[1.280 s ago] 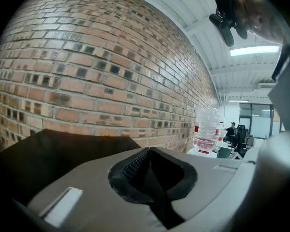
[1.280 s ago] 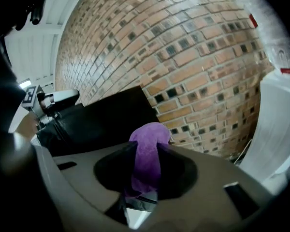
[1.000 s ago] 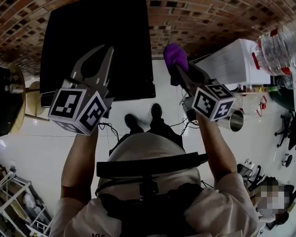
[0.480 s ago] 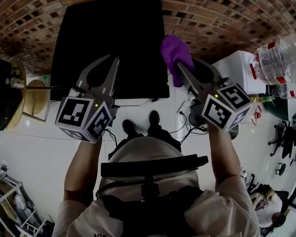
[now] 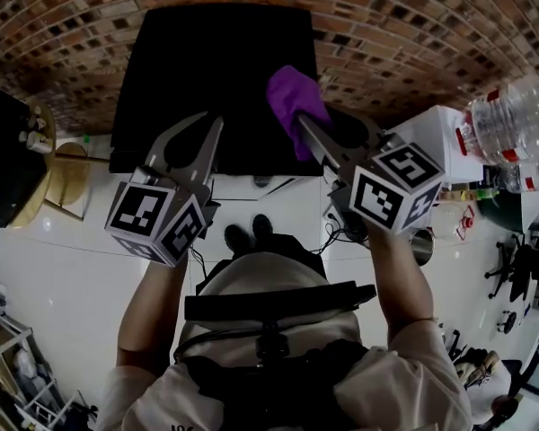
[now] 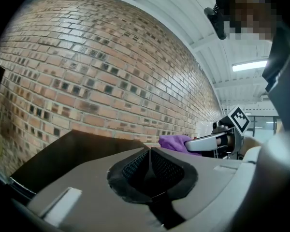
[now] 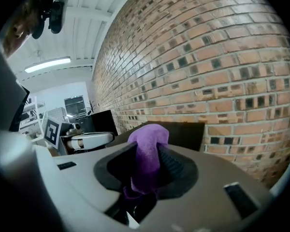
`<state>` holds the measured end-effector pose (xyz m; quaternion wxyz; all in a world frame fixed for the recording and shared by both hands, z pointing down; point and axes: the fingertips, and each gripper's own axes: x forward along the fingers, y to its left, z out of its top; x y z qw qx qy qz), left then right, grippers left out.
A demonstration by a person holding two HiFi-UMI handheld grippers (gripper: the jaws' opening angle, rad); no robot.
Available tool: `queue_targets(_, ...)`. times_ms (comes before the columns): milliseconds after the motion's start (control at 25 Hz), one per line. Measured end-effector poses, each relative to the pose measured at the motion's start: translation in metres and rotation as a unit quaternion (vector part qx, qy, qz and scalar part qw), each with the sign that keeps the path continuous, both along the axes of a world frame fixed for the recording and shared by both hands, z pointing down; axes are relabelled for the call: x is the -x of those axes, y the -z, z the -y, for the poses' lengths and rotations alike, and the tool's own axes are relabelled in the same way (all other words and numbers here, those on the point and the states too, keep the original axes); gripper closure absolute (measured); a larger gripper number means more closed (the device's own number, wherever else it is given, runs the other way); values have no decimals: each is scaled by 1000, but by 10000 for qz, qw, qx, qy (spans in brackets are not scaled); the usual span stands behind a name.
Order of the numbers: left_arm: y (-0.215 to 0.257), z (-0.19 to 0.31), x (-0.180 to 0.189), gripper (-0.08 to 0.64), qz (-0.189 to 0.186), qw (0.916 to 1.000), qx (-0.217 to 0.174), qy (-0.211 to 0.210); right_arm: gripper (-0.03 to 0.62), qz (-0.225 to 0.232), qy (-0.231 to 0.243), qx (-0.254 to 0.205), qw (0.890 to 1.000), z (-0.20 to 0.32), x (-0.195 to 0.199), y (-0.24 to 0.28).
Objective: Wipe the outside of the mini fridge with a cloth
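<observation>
Mini fridge (image 5: 216, 79): only its flat black top shows from above. The front and sides are hidden, and both grippers cut across the near edge. Cannot tell whether the cloth (image 5: 294, 106) touches it. The cloth's lower end is lost deep between the right gripper's (image 7: 147, 161) jaws.

Change over the last second: the cloth went from right of the fridge's edge to over the right part of its top. The right gripper rose and rolled. The left gripper (image 6: 150, 153) shifted slightly.

Right jaws clamp the cloth, a soft purple fabric bunched into a rounded lump above ribbed black pads. Left jaws are pressed together with nothing between them, and the fridge top lies just ahead of and below their tips. Rough brick wall (image 5: 386, 25) beyond both.
</observation>
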<state>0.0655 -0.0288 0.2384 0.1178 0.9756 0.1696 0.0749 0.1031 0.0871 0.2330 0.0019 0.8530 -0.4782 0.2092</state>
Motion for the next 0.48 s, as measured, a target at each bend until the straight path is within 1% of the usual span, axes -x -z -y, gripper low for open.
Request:
queue_targets(120, 1, 4, 1, 537, 51, 9999, 56, 149, 474, 8, 288, -16, 9996, 14, 1, 3)
queue_targets(360, 2, 26, -2, 537, 129, 9982, 1, 590, 474, 105, 903, -69, 9958, 51, -2, 3)
queue_targets(480, 1, 41, -4, 537, 150, 9970, -83, 757, 474, 121, 1054, -100, 9943, 68, -5, 2)
